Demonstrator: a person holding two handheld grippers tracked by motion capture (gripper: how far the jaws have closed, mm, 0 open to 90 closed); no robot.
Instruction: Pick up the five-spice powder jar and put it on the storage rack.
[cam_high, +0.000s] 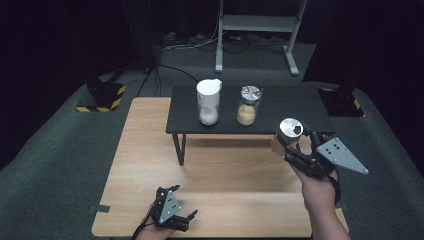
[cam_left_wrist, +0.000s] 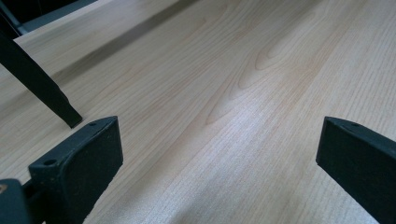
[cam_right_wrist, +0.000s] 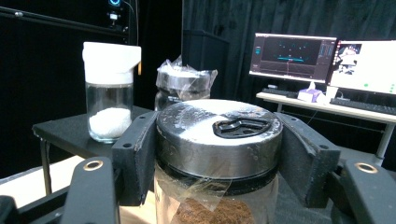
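The right gripper (cam_high: 289, 146) is clamped on the steel lid of a jar (cam_right_wrist: 218, 154) holding brown powder, carried in the air near the right front of the black shelf (cam_high: 280, 107). Judged from this, the jar is picked up but not yet set down; placement on the shelf, beside the white-capped jar (cam_high: 208, 101) and the yellow-filled jar (cam_high: 248, 105), appears to remain. The left gripper (cam_high: 176, 216) rests low over the wooden surface (cam_left_wrist: 243, 93), jaws wide apart and empty. The carried jar's base is cut off in the right gripper view, and its label cannot be made out.
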